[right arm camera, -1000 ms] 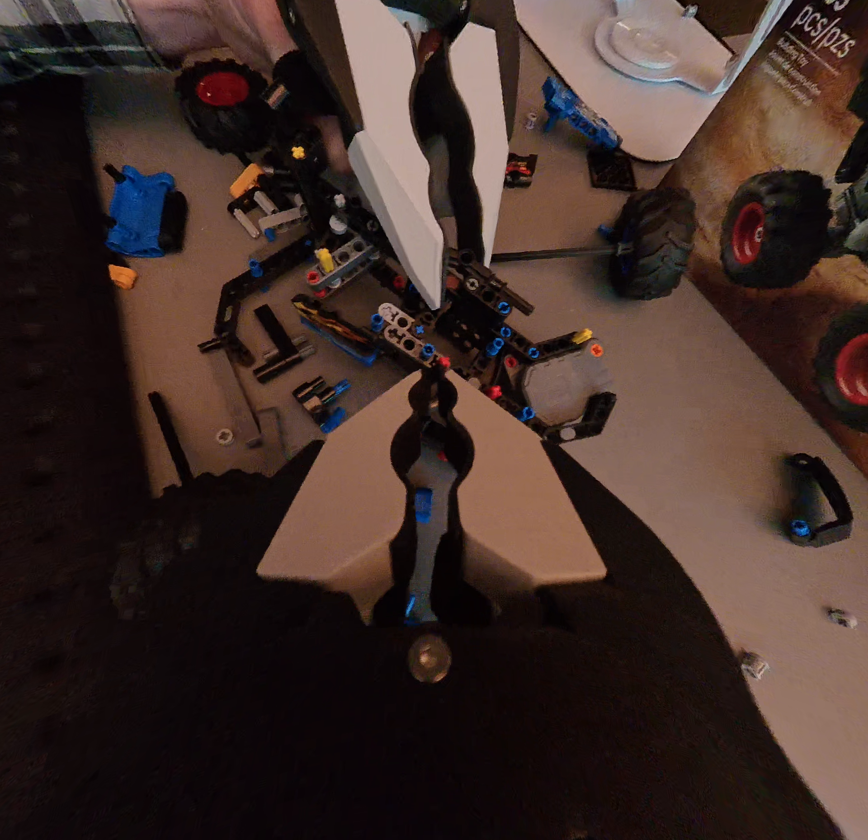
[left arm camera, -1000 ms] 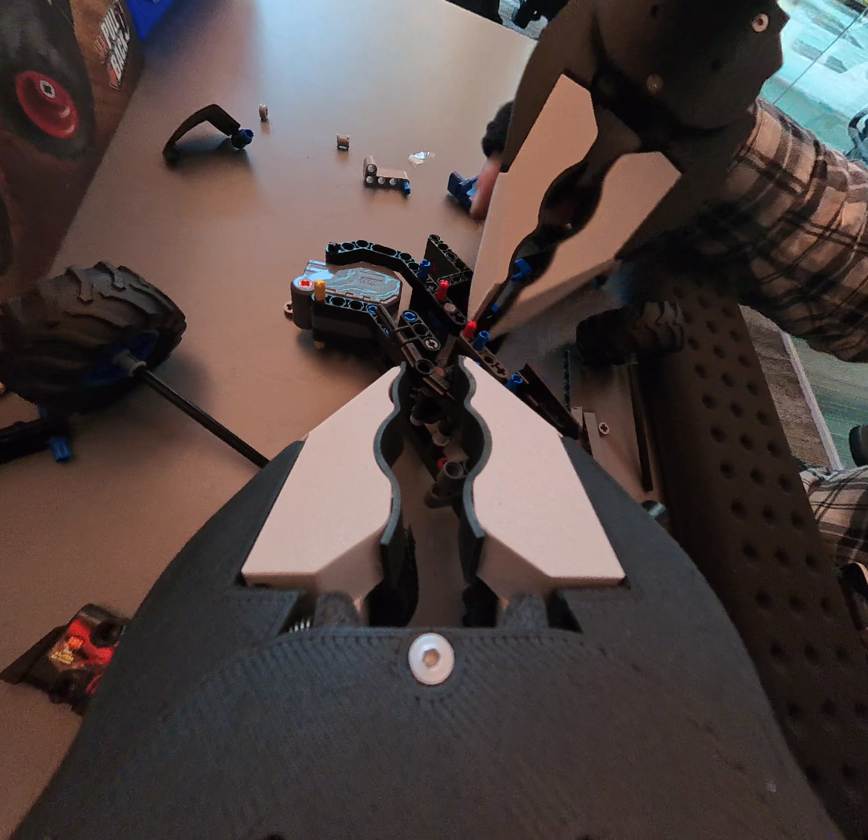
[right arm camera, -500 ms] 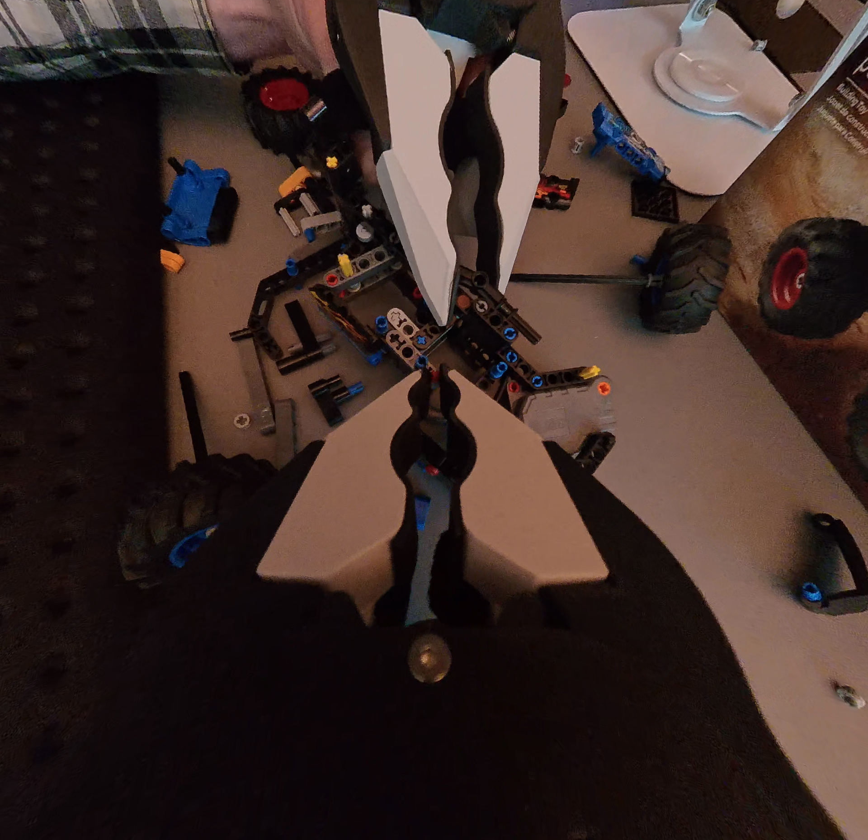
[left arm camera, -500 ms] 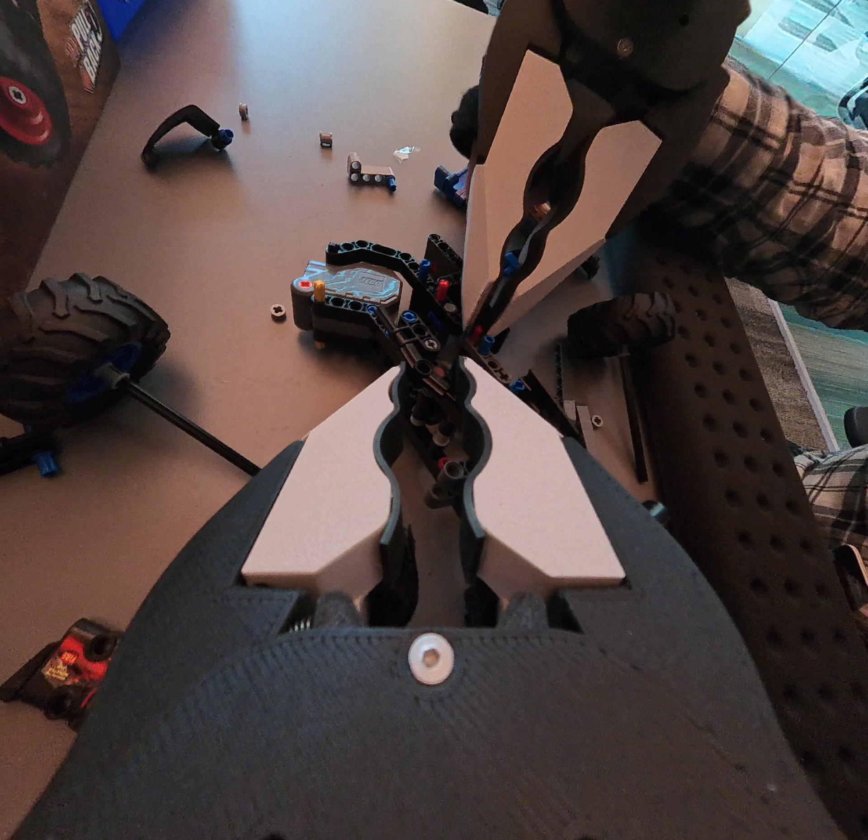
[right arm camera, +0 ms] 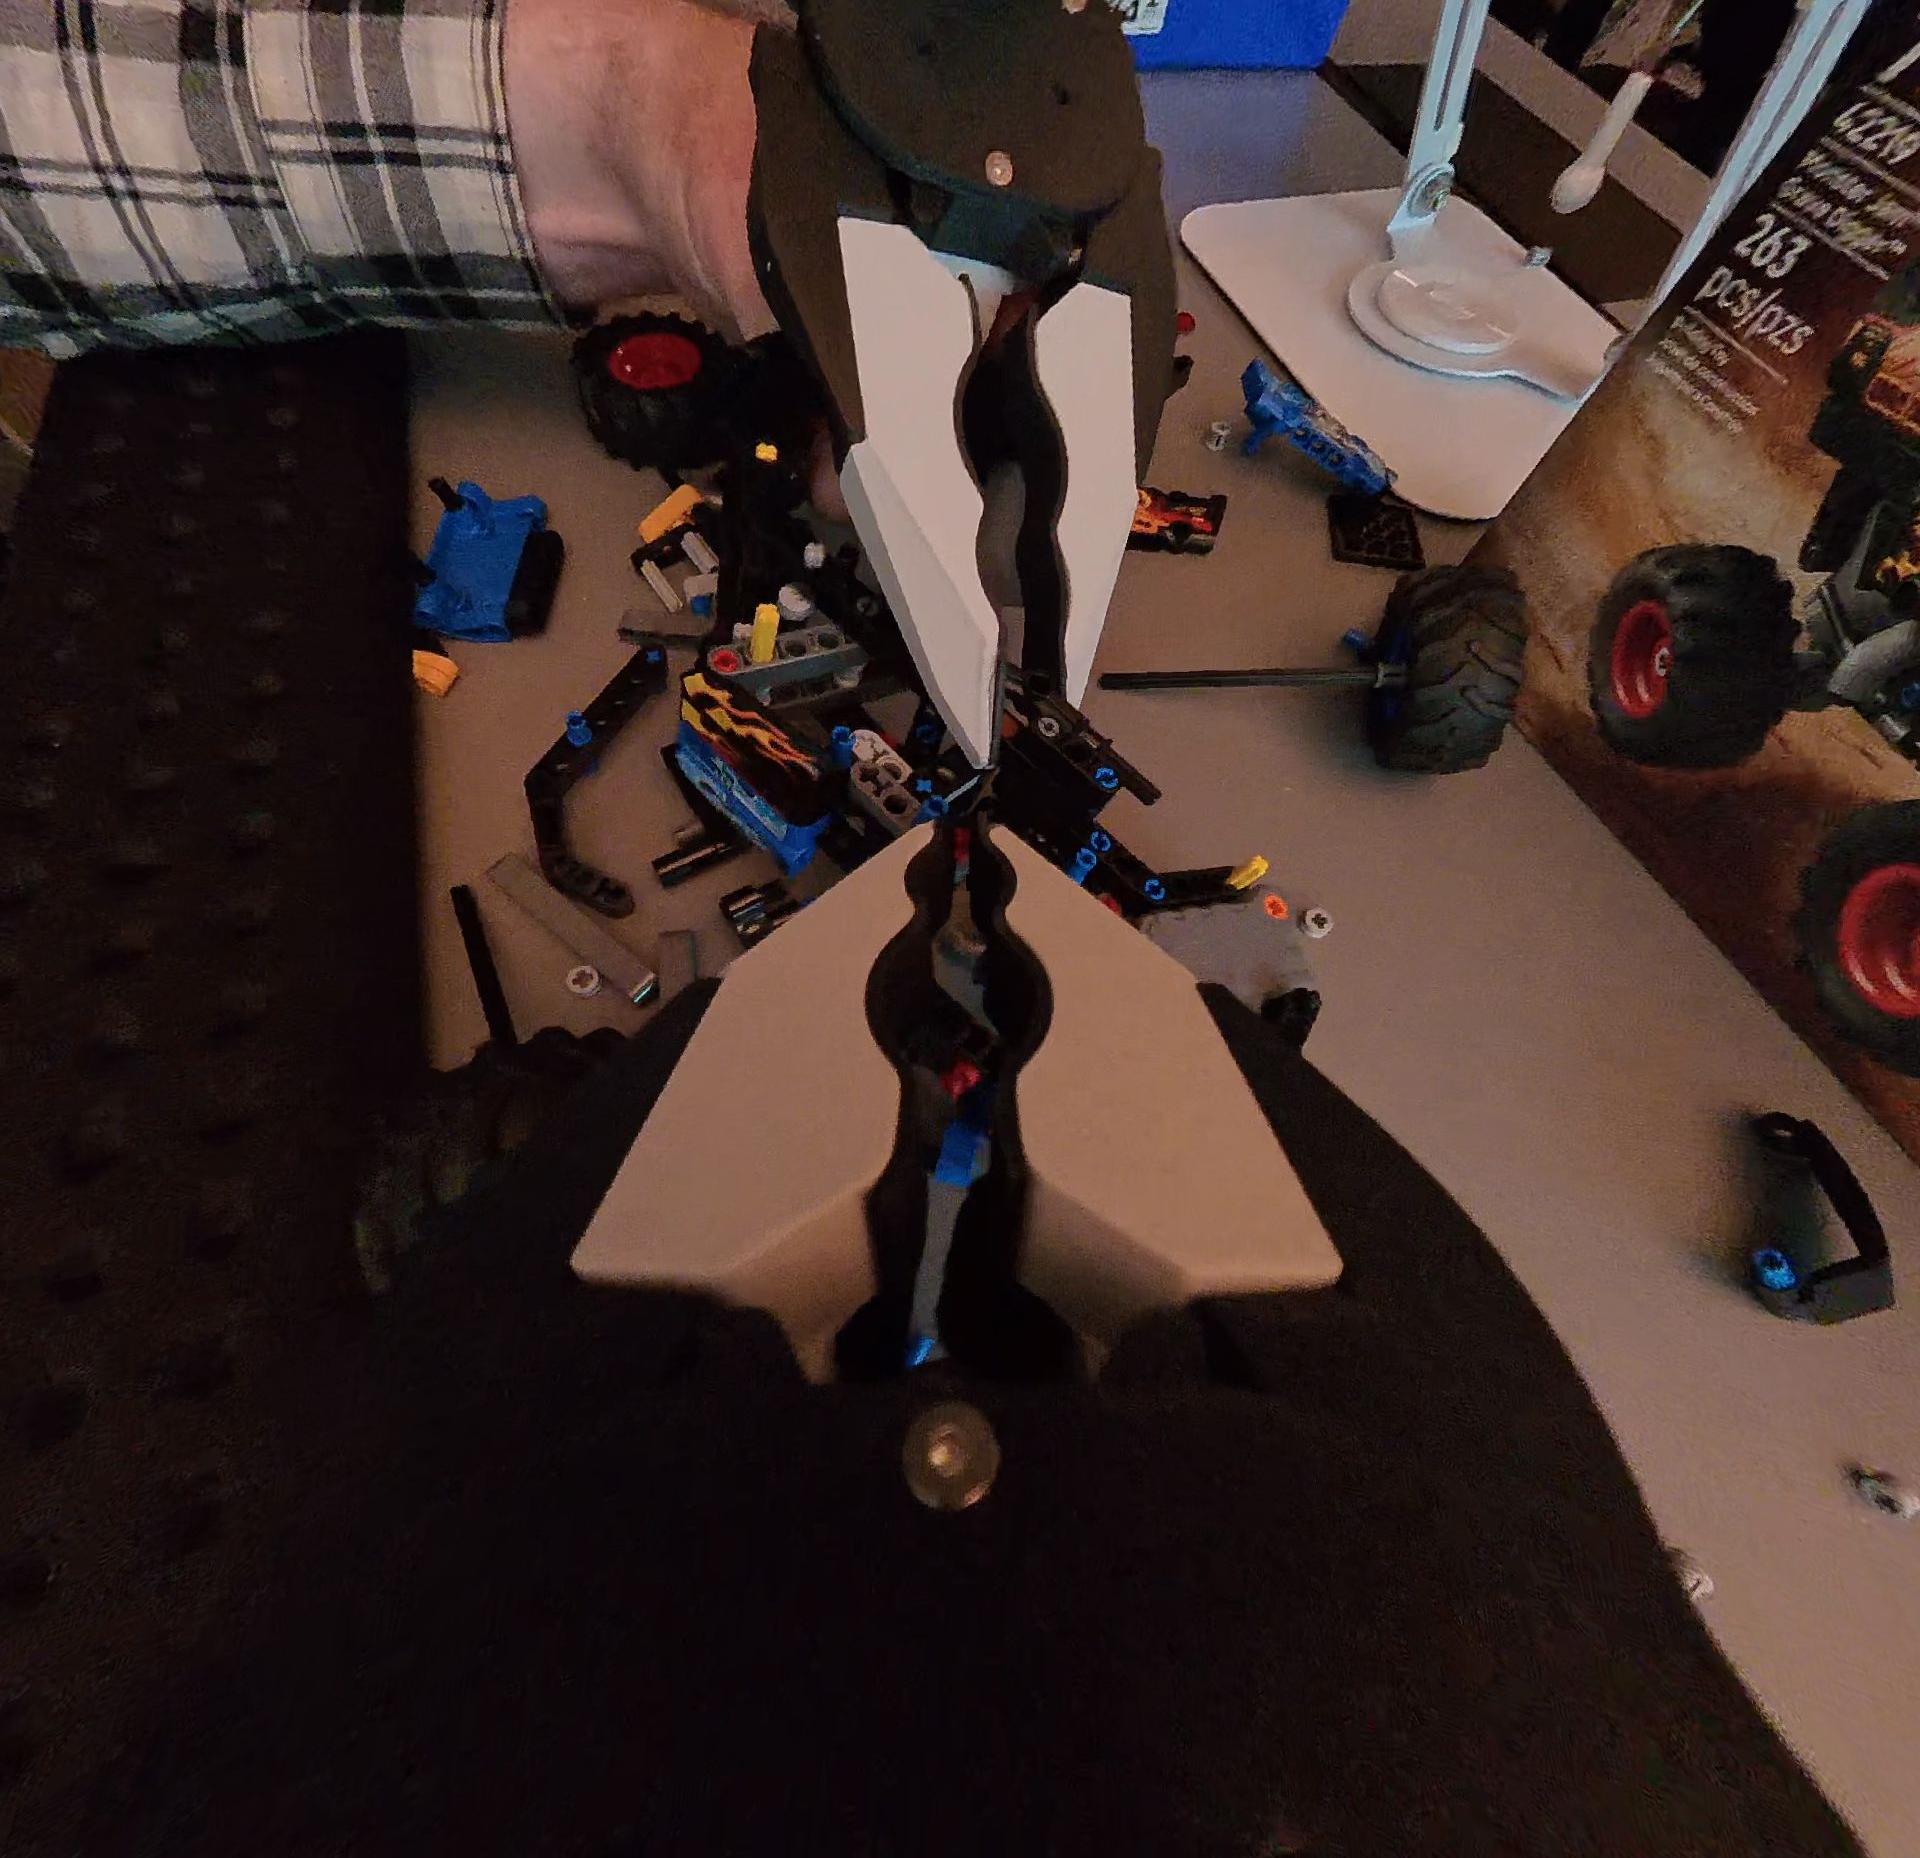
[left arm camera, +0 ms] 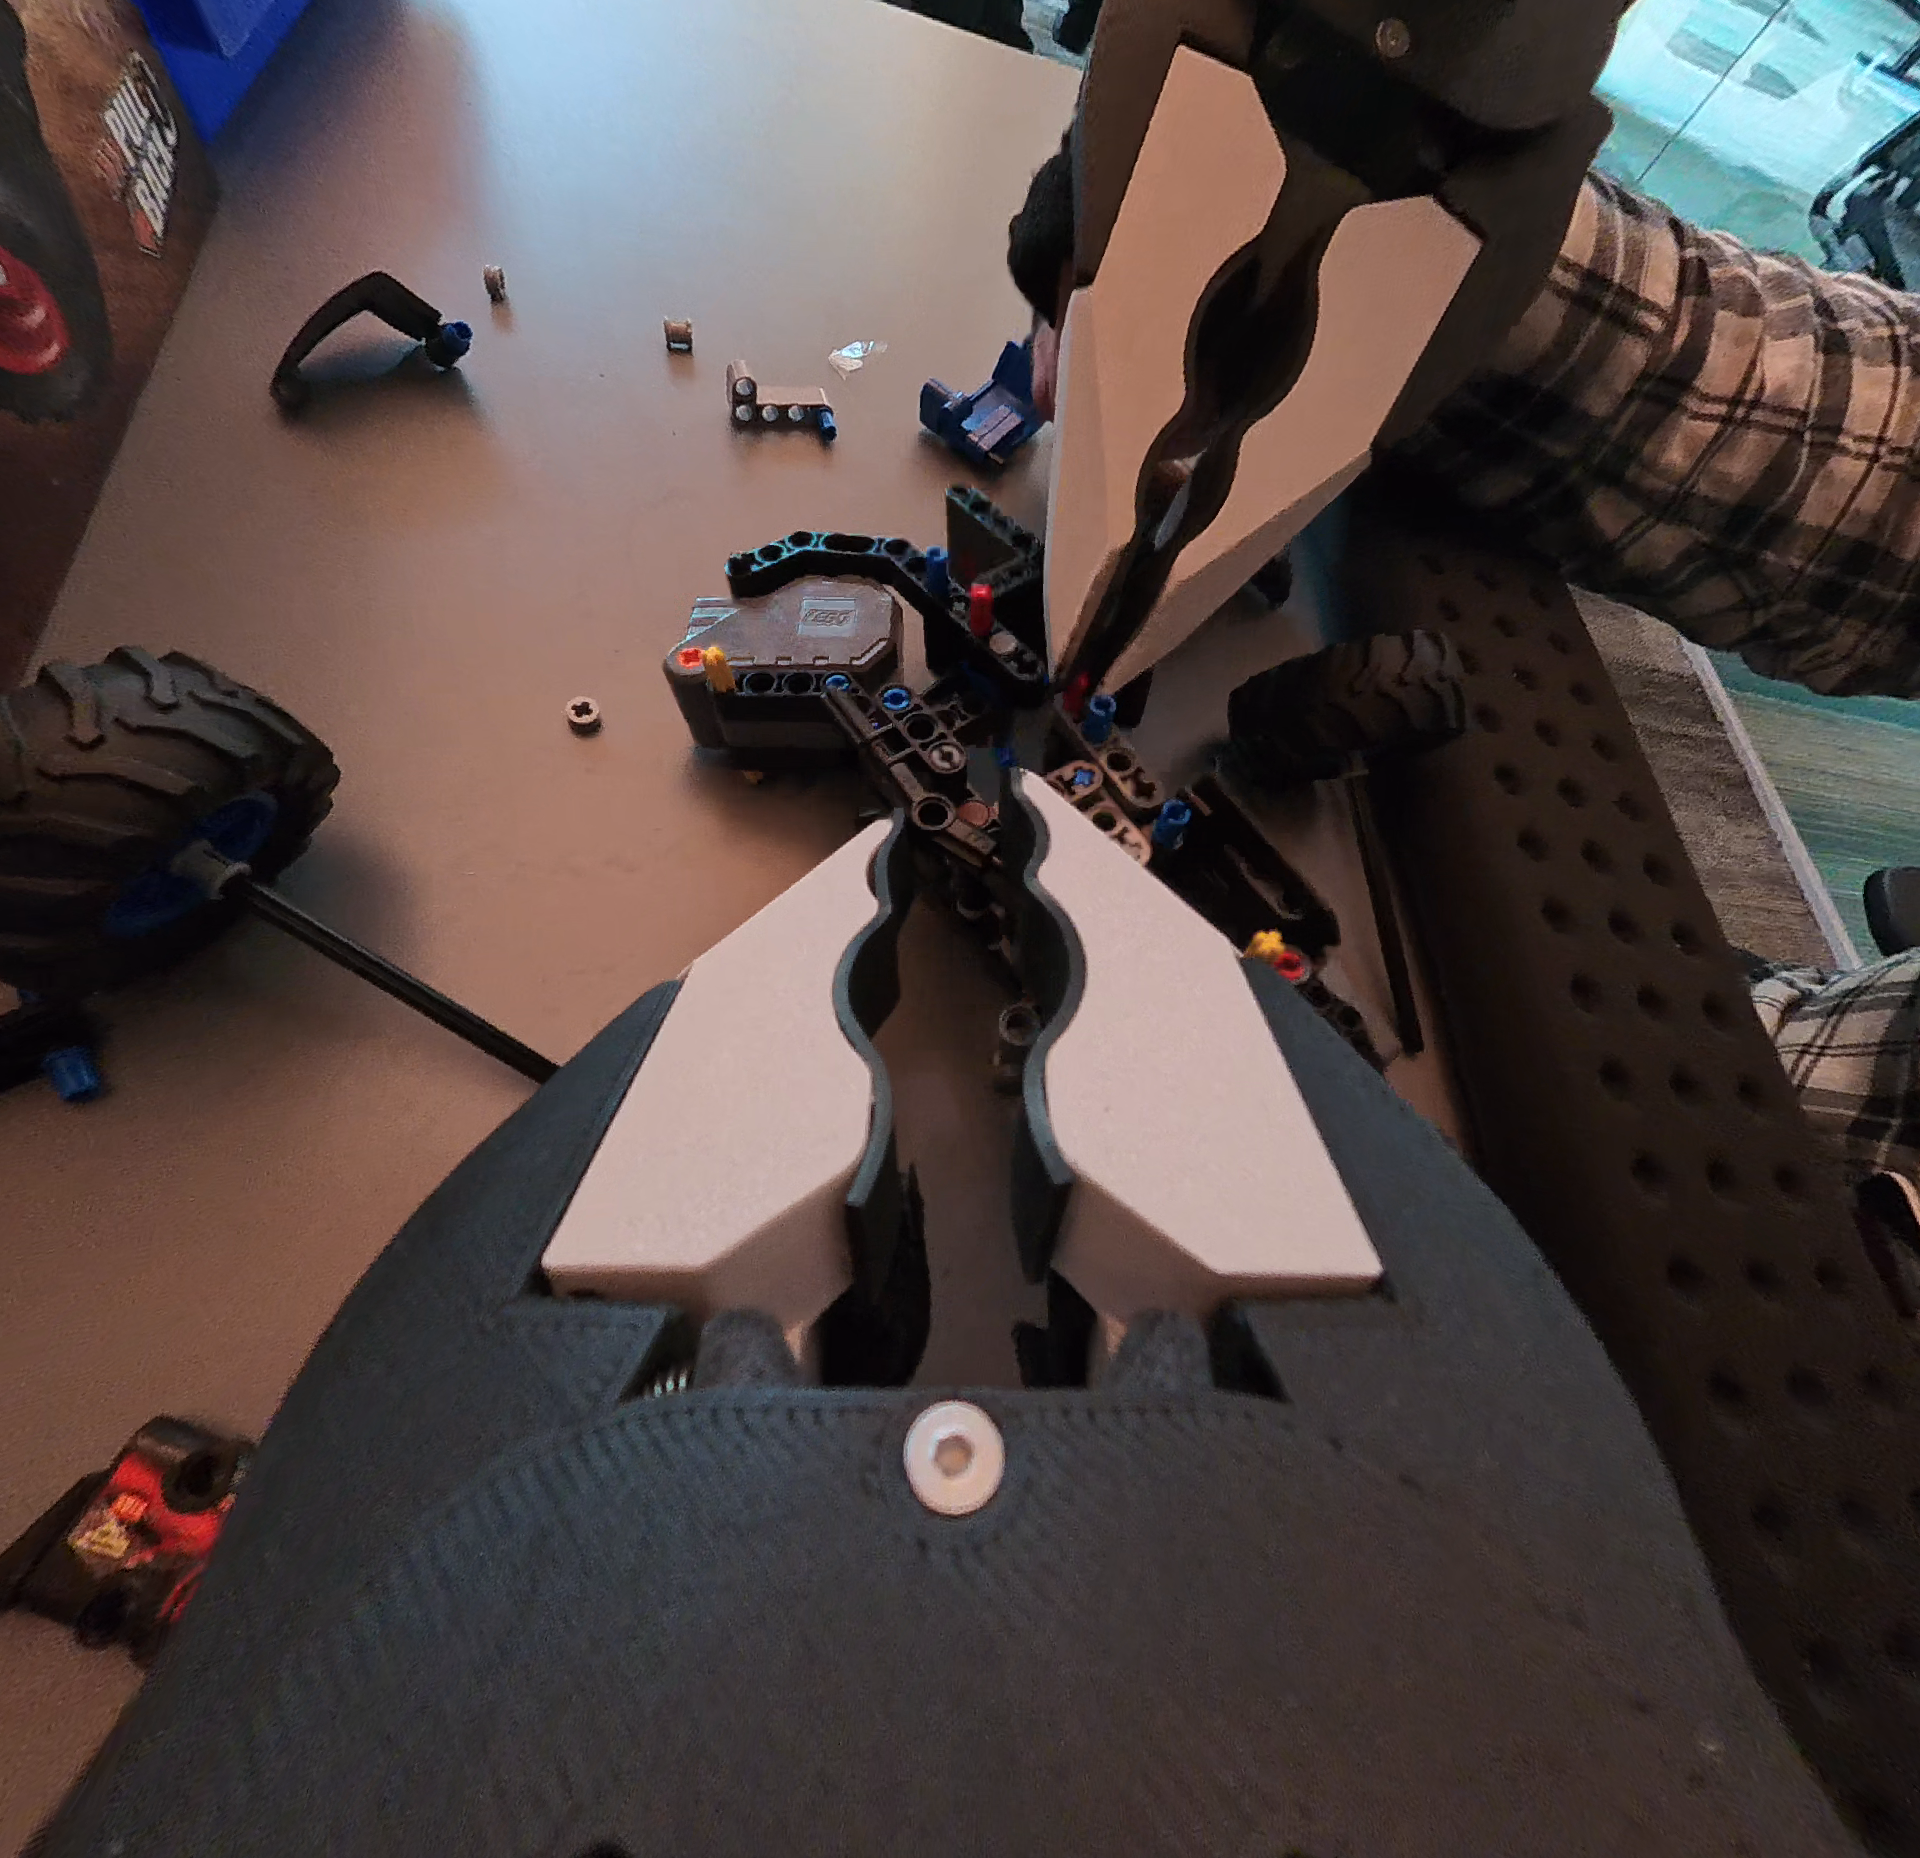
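A part-built toy chassis (left arm camera: 894, 728) of black beams, blue pins and a grey block (left arm camera: 800, 645) lies on the table. My left gripper (left arm camera: 961, 816) is shut on one of its black beams at the near end. My right gripper (left arm camera: 1070, 676) comes down from the upper right, its tips closed at a red pin (left arm camera: 1076, 690) on the chassis. In the right wrist view my right gripper (right arm camera: 961, 837) meets the chassis (right arm camera: 1049, 769) tip to tip with the left gripper (right arm camera: 987, 759), red showing between its tips. A plaid sleeve (left arm camera: 1714, 458) is behind it.
A black tyre on a long axle (left arm camera: 135, 800) and a printed box (left arm camera: 62, 250) are at the left. Loose parts lie beyond: a curved black piece (left arm camera: 353, 328), a grey beam (left arm camera: 779, 406), a blue piece (left arm camera: 982, 416). A black perforated mat (left arm camera: 1662, 977) is at the right. A white stand base (right arm camera: 1392, 354) is at the far side. The grippers are tip to tip, or close to it.
My right gripper swung in from the side and came tip-down onto the chassis by the red pin. A small grey bush now lies left of the grey block. My left gripper kept its hold.
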{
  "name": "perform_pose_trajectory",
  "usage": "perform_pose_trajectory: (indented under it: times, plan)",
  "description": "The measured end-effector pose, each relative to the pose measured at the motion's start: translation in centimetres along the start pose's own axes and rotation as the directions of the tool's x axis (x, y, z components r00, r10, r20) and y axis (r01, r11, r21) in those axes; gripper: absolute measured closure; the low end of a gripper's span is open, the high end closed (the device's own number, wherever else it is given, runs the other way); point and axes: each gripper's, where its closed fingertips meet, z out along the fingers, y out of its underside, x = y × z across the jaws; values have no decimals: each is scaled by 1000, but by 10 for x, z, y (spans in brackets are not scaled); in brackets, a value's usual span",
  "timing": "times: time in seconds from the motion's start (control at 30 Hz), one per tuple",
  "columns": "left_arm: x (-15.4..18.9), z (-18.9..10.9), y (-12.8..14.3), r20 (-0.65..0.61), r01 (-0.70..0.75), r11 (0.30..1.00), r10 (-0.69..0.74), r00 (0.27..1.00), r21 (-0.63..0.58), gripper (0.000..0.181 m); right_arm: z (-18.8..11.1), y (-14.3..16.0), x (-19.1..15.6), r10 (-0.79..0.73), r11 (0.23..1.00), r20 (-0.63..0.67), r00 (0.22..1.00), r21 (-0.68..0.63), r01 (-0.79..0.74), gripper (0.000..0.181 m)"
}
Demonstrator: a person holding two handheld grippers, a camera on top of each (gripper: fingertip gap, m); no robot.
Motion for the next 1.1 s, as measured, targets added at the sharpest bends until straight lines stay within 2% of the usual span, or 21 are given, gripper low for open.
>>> perform_pose_trajectory:
  times: [0.07,0.17,0.2,0.23,0.3,0.33,0.43,0.57,0.7,0.87,1.1]
  plan:
    - [1,0,-1,-1,-8,1000,8,1000,4,166,-5,-5,2,34,998,-3,999,50,-33,181]
    - [4,4,0,6,-34,999,34,999,-25,166,-39,-51,19,112,943,-51,992,320,-89,181]
    - [6,7,-1,18,-61,997,61,998,-37,166,-43,-48,28,150,935,-77,986,336,-116,181]
    - [9,10,-2,15,-57,998,57,998,-33,166,-36,-35,30,156,952,-84,984,278,-128,181]
    - [12,12,-2,-8,-41,999,41,999,-24,164,-19,-8,15,152,980,-5,988,129,-150,181]
    - [12,11,-2,-10,-43,999,43,999,-28,164,-18,-6,9,159,980,26,987,121,-161,181]
    - [12,8,-1,-14,-59,998,59,998,-35,165,-24,-10,1,56,995,-13,998,87,-55,173]
    - [14,9,-1,-28,-60,998,59,998,-35,164,-6,17,-11,59,997,61,996,-58,-55,166]
    - [15,9,-1,-32,-63,997,62,998,-38,163,-4,15,-16,34,998,102,994,-47,-30,180]
    - [15,10,0,-35,-76,996,74,997,-45,164,-2,10,-21,-54,997,87,995,-46,58,181]
    - [11,5,-1,-23,-94,995,93,995,-18,165,-4,-6,-14,-11,998,40,999,59,9,181]
